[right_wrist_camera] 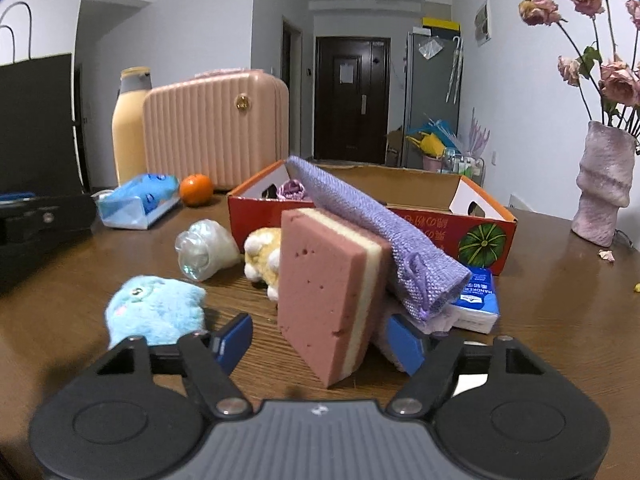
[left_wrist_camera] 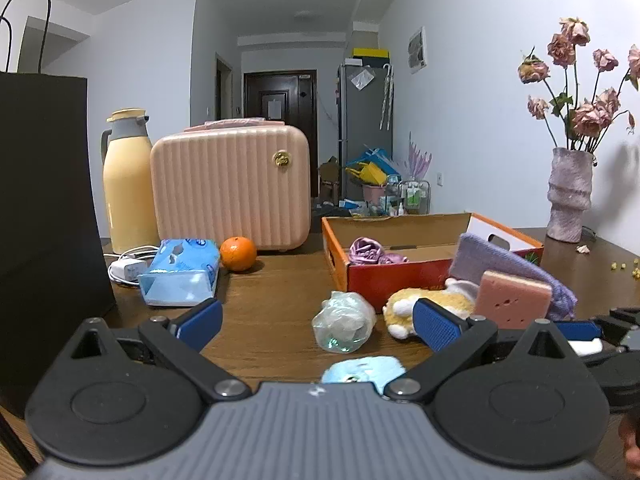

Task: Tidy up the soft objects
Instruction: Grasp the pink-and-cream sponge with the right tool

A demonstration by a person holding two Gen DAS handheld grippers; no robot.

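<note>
Standing on edge nearest the right gripper, the pink sponge sits between half-open jaws whose pads do not visibly press it. It leans against a purple cloth draped over the red box toward the worktop's right edge. Left gripper jaws stand wide, empty, a blue plush below them.

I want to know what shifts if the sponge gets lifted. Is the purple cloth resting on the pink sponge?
Touching. In the right wrist view the purple cloth lies draped against the top edge of the pink sponge, with no gap showing between them.
</note>
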